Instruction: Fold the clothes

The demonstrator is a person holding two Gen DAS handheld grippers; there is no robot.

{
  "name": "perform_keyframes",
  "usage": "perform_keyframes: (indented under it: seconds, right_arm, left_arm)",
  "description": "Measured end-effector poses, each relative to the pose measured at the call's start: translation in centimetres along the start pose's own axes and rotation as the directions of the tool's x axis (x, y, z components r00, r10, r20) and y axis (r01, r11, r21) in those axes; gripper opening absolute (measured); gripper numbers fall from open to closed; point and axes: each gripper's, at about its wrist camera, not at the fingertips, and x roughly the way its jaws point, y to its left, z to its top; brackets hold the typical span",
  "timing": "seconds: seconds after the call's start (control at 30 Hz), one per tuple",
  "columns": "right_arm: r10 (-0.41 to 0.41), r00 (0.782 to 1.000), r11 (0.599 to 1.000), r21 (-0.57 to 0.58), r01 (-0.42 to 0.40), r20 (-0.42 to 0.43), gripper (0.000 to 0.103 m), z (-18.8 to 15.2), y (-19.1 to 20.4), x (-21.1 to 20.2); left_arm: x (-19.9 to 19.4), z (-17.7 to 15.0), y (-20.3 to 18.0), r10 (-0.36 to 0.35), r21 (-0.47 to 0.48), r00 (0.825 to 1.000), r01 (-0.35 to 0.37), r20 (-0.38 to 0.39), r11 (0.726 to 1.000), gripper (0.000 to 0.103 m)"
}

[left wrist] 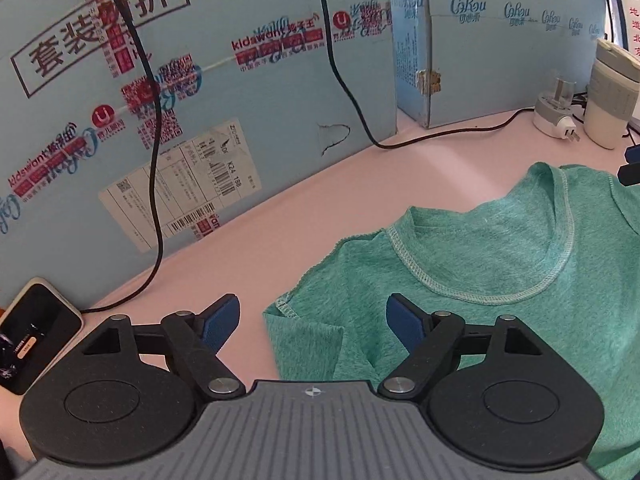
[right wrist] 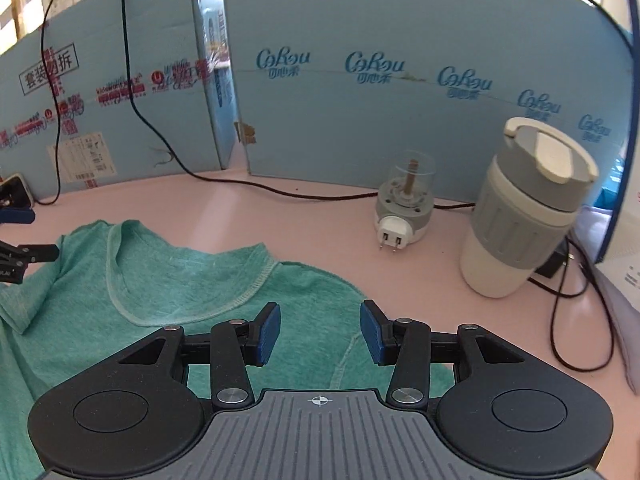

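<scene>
A green heathered T-shirt [left wrist: 500, 280] lies spread on the pink tabletop [left wrist: 360, 184], its round neckline, edged with pale stitching, turned toward the far edge. The cloth is loosely rumpled rather than flat, with soft ridges along the shoulders. One short sleeve, stitched at the hem, is folded in over the body on one side. The lower part runs off toward the near edge.

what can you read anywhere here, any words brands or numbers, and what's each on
"CoRou", repeated: right blue cardboard panel
"kidswant": red tape on the left blue cardboard panel
"套装勿拆", boxed: same left panel
"K24 188": shipping label; its other print is too small
Phone screen: unreadable
</scene>
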Motion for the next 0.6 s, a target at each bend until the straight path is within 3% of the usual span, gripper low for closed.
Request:
perform_keyframes:
  seconds: [0.2, 0.43, 0.53, 0.6]
  right_arm:
    - [0.028, 0.998, 0.996, -0.085, -0.032, -0.047, 0.045, 1.5, -0.4, 4.4]
    - [0.1, 0.992, 0.985, -0.13, -0.11, -0.082, 0.043, 2.5, -0.1, 6.7]
    - [0.123, 0.987, 0.974, -0.177, -0.14, -0.102, 0.039, 2.4, 0.6, 7.4]
    - [0.126, 0.985, 0.97, -0.195, -0.148, -0.122, 0.032, 2.4, 0.9, 7.9]
  left_arm:
    - [2.2, 0.1, -0.3, 0.053, 0.001, 0.998, -0.053, -0.042, 0.999, 0.075]
    - [3.7, 0.2, -0.3, 0.027, -0.015, 1.0, -0.027, -0.014, 1.0, 0.066]
    - [3.9, 0.3, -0.5, 0.002, -0.019, 1.0, -0.002, 0.004, 1.0, 0.054]
    - [3.9, 0.3, -0.8, -0.016, -0.014, 1.0, 0.017, 0.012, 1.0, 0.04]
